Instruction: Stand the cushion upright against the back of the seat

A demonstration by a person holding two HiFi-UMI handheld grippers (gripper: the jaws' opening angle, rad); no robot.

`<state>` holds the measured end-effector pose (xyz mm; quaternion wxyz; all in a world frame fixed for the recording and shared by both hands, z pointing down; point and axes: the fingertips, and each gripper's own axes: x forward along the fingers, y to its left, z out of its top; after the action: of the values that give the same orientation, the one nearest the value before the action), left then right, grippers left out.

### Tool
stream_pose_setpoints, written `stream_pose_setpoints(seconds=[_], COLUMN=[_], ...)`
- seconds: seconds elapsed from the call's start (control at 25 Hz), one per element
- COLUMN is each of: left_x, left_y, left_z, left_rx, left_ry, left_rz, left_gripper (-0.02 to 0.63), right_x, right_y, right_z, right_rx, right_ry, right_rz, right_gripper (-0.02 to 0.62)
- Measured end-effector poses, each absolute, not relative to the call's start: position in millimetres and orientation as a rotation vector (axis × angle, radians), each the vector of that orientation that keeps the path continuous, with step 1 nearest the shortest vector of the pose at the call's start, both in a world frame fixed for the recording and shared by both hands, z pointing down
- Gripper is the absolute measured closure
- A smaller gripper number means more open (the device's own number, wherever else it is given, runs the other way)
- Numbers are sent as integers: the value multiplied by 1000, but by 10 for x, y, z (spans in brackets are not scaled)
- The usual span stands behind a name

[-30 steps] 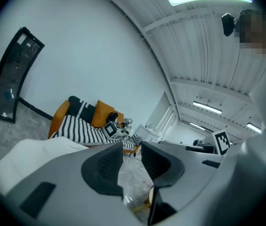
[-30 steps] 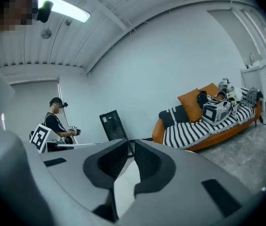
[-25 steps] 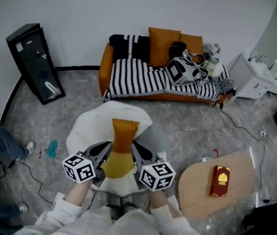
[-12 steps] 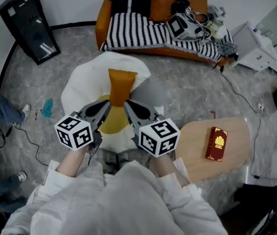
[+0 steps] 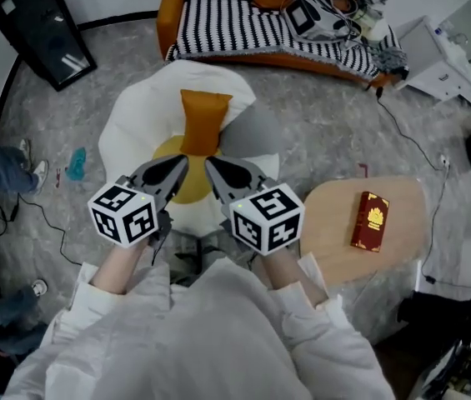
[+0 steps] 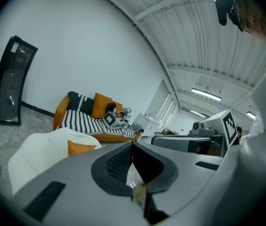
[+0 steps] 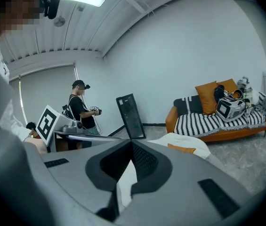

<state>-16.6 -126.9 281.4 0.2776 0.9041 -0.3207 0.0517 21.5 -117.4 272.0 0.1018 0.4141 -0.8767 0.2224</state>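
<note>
Judging by the head view, close to finished, with only the lean to secure. Left gripper (image 5: 182, 164) pressed together on nothing, tips hovering just short of the orange cushion (image 5: 204, 121), at its seven o'clock. Cushion upright in the middle of the white seat (image 5: 135, 132), apparently backed against the pale rise at twelve o'clock, lower edge meeting a yellow pad (image 5: 187, 188). Right gripper (image 5: 211, 164) likewise clamped shut and empty, at the cushion's five o'clock. Best done using the closed tips as pushers: nudge both lower corners evenly toward twelve o'clock, guard the top against tipping sideways, then ease off gently, allowing for soft filling likely to slump. Elsewhere, from the seat: black upright panel (image 5: 39, 25) at ten o'clock, small teal object (image 5: 77, 162) on the floor at nine, striped sofa (image 5: 252, 32) at twelve, round wooden table (image 5: 335, 215) carrying a red book (image 5: 371, 221) at four. Nothing lying between tips and cushion; table near the right elbow, worth minding on any wide swing.
</note>
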Motion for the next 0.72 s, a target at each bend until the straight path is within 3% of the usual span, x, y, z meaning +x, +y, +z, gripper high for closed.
stream_pose_setpoints(seconds=[0.72], left_x=[-143], left_y=[-1126], left_z=[3135], left_rx=[2353], left_ry=[-838], left_rz=[234], left_gripper=[600], right_x=[243], right_y=[-1093], right_z=[3038], right_rx=[1056], right_ry=[-2510], right_rz=[706], right_gripper=[583])
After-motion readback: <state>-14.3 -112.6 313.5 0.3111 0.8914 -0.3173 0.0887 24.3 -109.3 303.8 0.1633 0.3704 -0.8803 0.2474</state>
